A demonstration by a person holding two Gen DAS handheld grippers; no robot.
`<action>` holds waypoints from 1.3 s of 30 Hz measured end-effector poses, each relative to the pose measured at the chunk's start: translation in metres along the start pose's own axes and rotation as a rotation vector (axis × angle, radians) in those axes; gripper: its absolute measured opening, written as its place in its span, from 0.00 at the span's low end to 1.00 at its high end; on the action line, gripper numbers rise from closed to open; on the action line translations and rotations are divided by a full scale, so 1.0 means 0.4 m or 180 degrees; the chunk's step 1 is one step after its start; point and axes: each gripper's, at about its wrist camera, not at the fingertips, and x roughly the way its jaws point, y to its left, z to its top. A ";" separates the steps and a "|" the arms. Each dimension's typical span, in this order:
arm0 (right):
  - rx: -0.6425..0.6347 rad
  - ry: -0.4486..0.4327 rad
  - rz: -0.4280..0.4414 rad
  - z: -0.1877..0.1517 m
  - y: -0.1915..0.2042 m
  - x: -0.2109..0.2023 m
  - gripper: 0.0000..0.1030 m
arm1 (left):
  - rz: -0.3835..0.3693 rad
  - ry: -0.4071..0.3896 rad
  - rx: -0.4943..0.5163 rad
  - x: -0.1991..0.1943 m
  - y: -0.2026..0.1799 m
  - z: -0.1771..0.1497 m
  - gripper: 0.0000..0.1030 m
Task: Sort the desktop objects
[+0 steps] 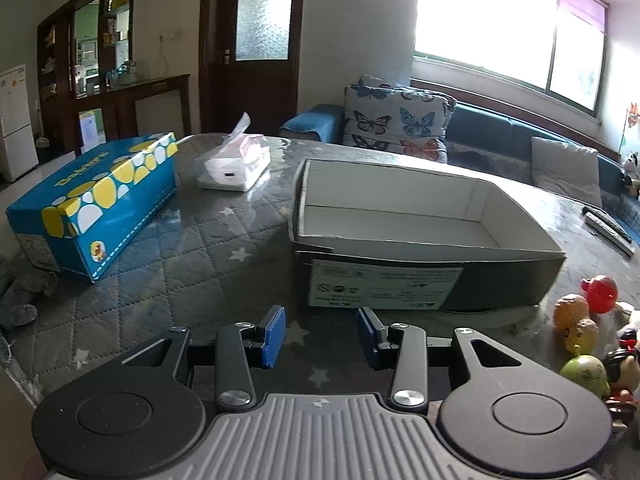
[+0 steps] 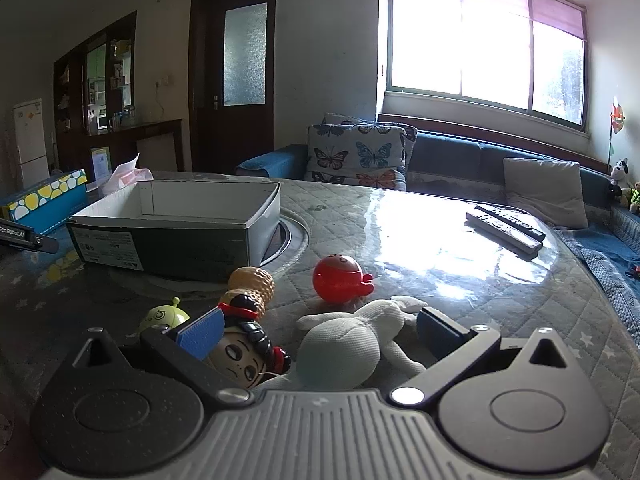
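An empty dark cardboard box [image 1: 424,280] with a white inside stands on the table just beyond my left gripper [image 1: 322,332], which is open and empty. The box also shows in the right wrist view [image 2: 176,248]. My right gripper [image 2: 320,330] is open wide over a pile of toys. Between its fingers lie a white knitted doll [image 2: 344,344] and a black-haired doll head [image 2: 244,356]. A red round toy [image 2: 338,280], a peanut-shaped toy [image 2: 252,284] and a green alien toy [image 2: 162,316] sit just beyond. The same toys show at the right of the left wrist view [image 1: 588,332].
A blue and yellow tissue box [image 1: 96,200] and a white tissue pack [image 1: 234,168] lie at the far left. Remote controls [image 2: 506,228] lie at the far right. A grey cloth [image 1: 20,292] sits at the left table edge. A sofa with cushions [image 2: 360,156] stands behind the table.
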 end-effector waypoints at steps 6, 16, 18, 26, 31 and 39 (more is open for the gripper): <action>-0.0012 -0.0031 -0.0027 -0.004 0.008 -0.005 1.00 | 0.0010 0.0113 0.0186 0.002 -0.025 0.002 0.41; 0.0034 0.0055 0.0040 -0.025 0.015 -0.014 1.00 | -0.0160 0.0051 0.0473 -0.046 -0.143 -0.026 0.41; 0.0040 0.0077 0.0049 -0.028 0.017 -0.015 1.00 | -0.0206 0.0065 0.0508 -0.048 -0.158 -0.032 0.41; 0.0007 0.0152 0.0114 -0.037 0.031 -0.022 1.00 | -0.0336 0.0137 0.0615 -0.063 -0.208 -0.057 0.41; -0.0059 0.0179 0.0154 -0.045 0.047 -0.026 1.00 | -0.0368 0.0182 0.0686 -0.070 -0.236 -0.075 0.41; -0.0074 0.0201 0.0182 -0.054 0.054 -0.036 1.00 | -0.0345 0.0205 0.0779 -0.080 -0.274 -0.098 0.41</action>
